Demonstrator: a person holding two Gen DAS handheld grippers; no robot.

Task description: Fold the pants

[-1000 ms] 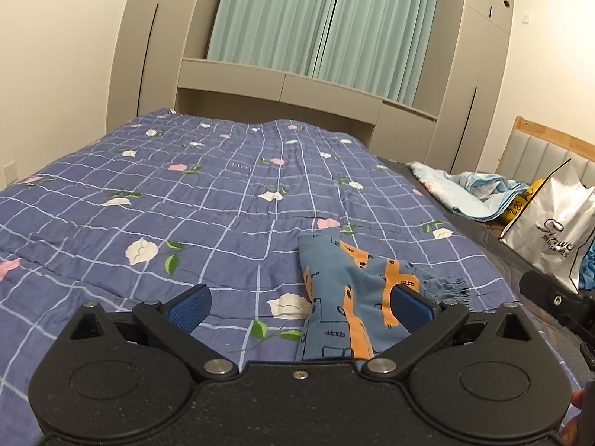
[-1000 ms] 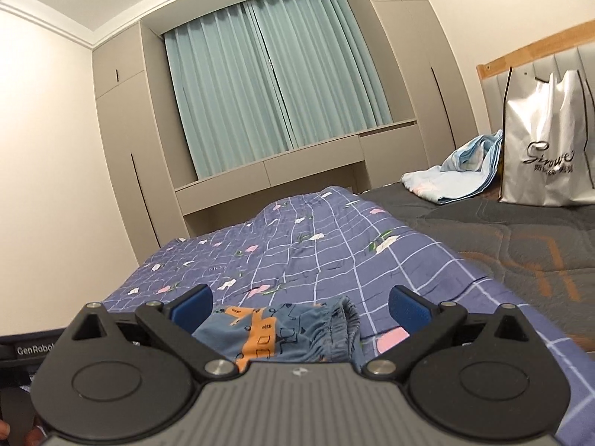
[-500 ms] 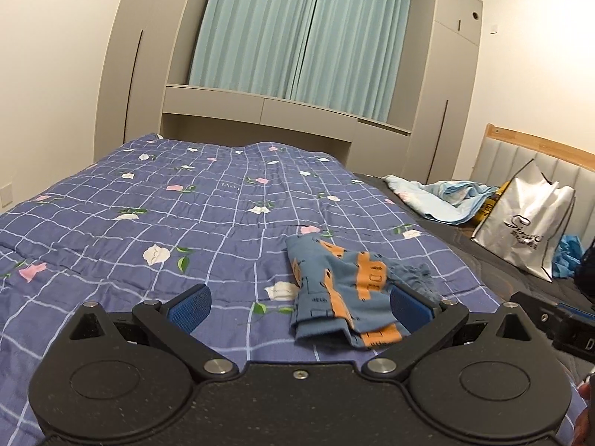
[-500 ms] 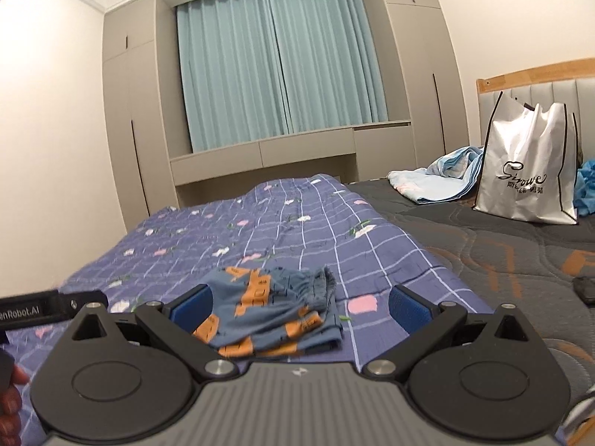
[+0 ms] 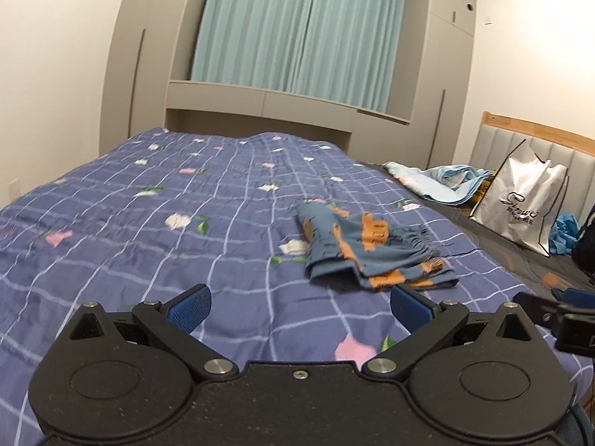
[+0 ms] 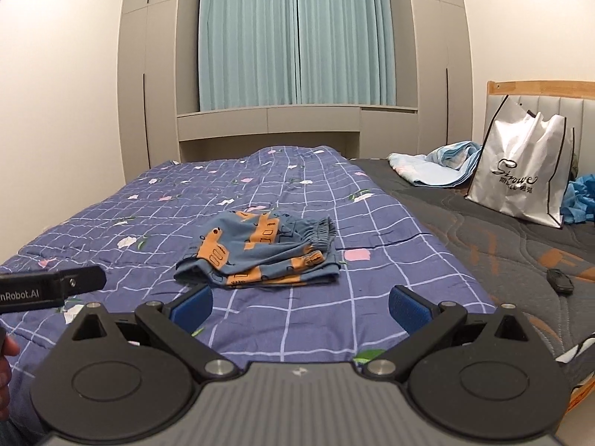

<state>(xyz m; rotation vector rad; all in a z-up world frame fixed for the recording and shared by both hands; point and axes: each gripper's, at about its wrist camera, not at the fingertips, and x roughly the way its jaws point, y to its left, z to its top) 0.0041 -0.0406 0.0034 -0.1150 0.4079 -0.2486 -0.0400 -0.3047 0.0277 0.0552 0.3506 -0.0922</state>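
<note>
The blue pants with orange patches lie folded into a small bundle on the purple checked quilt, gathered waistband to the right. In the right wrist view the same pants lie ahead of the fingers, slightly left of centre. My left gripper is open with nothing between its blue pads, held back from the pants, which lie ahead of its right finger. My right gripper is open and empty too, pulled back toward the bed's near edge. The left tool's body shows at the left of the right wrist view.
A white shopping bag stands against the headboard at right. Light blue bedding is crumpled on the dark grey mattress, where a small black object also lies. Wardrobes and teal curtains back the room.
Both grippers have drawn back and up from the folded pants, which now lie free and farther ahead in both views. Both stayed open.
</note>
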